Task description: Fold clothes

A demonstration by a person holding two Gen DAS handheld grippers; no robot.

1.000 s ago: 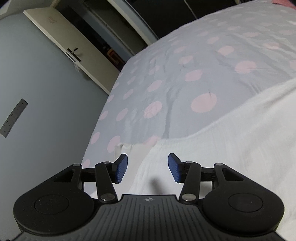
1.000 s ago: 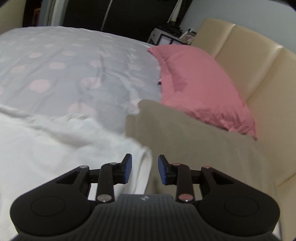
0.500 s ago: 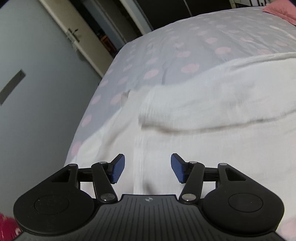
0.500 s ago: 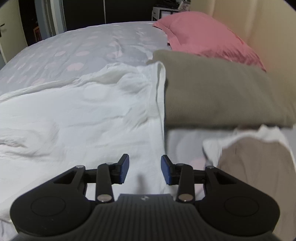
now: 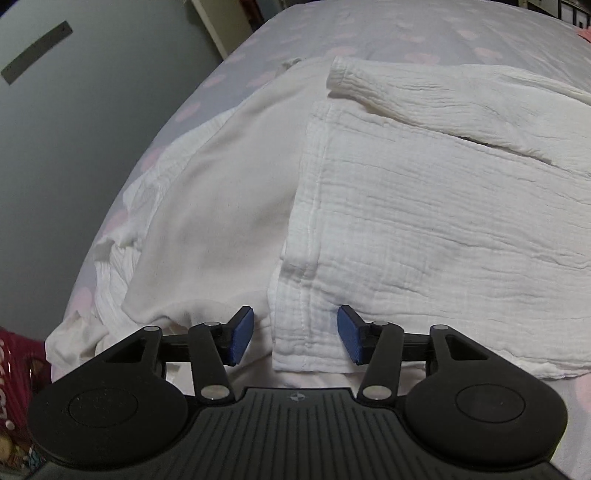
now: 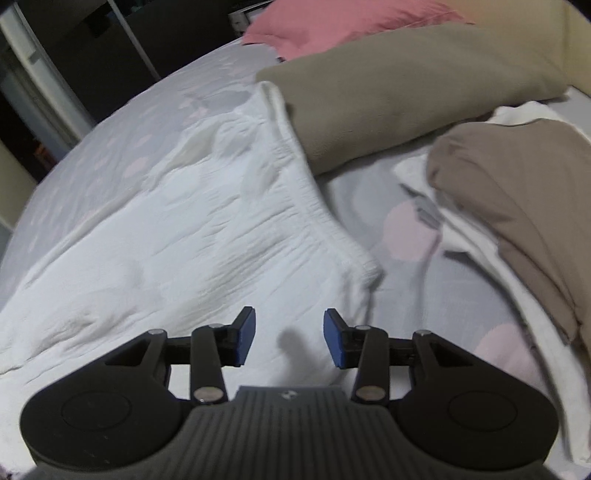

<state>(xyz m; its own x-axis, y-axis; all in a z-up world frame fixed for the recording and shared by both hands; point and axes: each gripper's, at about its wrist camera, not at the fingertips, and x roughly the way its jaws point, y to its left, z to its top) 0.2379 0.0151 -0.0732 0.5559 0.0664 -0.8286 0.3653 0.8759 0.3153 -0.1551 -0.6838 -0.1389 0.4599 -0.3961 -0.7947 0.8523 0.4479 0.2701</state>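
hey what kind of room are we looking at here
Most likely a bedroom. The clothes lie on a bed with a grey sheet with pink dots, a pink pillow sits at the far end, and a white garment is spread out for folding.

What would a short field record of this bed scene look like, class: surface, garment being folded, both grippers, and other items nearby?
surface: bed cover, grey with pink dots
garment: white crinkled garment, spread flat, sleeve folded across it
left gripper: open, over the garment's near hem
right gripper: open, over the garment, holding nothing
nearby: pink pillow, olive cushion, brown garment
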